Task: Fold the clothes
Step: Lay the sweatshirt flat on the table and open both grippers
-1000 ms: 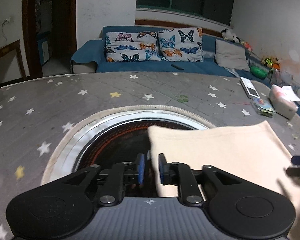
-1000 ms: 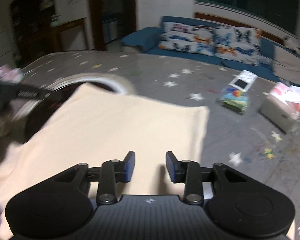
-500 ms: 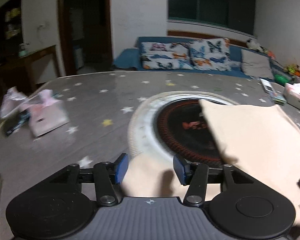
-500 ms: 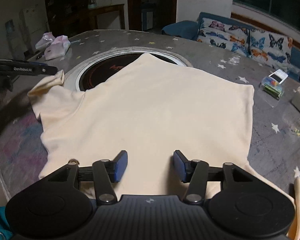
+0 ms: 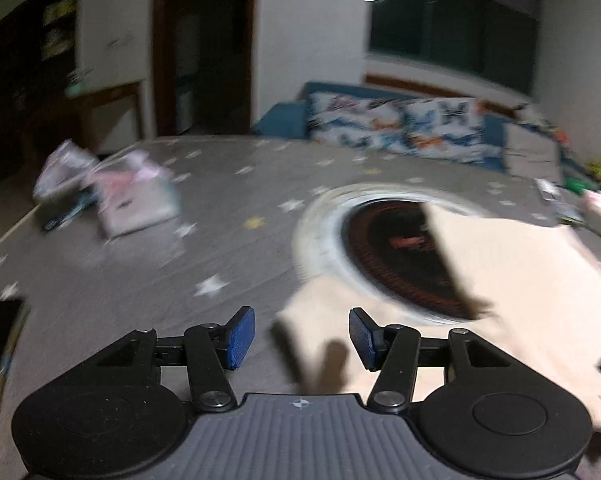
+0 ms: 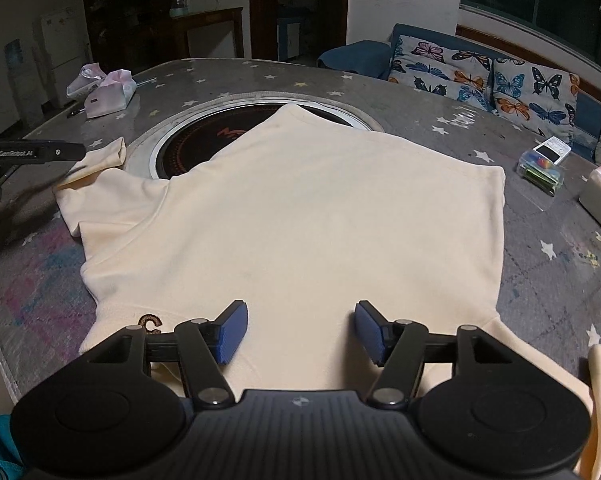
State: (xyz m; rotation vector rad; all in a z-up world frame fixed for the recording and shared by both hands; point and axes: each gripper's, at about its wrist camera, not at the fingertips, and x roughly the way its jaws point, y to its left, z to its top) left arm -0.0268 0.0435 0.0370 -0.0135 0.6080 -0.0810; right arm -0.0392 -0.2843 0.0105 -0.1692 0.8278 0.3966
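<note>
Cream shirt spread flat on the star-print table, both tongs open above it.

Nearest, the right gripper (image 6: 300,330) has its blue pads apart and widening, nothing pinched between them; the cream shirt (image 6: 300,216) lies just beyond and beneath, a small embroidered mark by the left pad. The left gripper (image 5: 301,338) also stands with pads apart, a sleeve edge of the shirt (image 5: 512,280) lying under the gap, unpinched. Past both tongs, the shirt's far corner overlaps a round dark hotplate (image 6: 204,142) sunk in the grey table (image 6: 540,280). Further left sit pink tissue packs (image 6: 104,92); to the right a clear box (image 6: 540,168). Beyond the table, butterfly cushions (image 6: 480,76) line a blue sofa.
</note>
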